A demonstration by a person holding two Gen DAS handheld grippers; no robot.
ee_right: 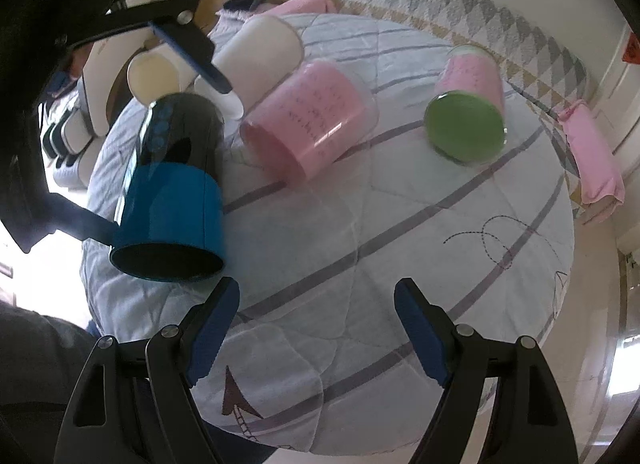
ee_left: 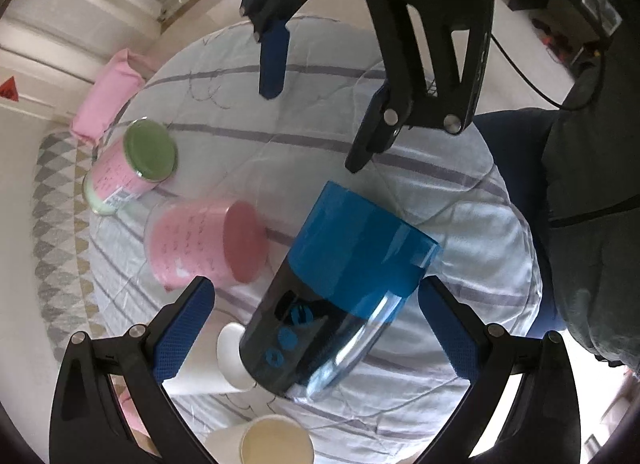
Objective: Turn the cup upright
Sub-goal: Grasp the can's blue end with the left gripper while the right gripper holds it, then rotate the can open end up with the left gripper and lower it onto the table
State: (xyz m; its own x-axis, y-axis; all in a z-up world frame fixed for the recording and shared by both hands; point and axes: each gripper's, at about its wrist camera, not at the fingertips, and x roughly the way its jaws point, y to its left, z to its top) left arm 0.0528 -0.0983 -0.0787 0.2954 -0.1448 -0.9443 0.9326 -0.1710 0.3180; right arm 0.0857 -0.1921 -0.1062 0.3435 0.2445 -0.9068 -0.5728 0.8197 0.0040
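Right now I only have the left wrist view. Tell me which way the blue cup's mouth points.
Observer: The blue cup lies on its side. Its open mouth, at the blue-banded end, faces the right gripper, which is open and holds nothing.
Operator: Now check my left gripper from that side.
Observer: The left gripper straddles the blue cup with its jaws open. One finger reaches the blue band, but it is too blurred to tell whether it touches.
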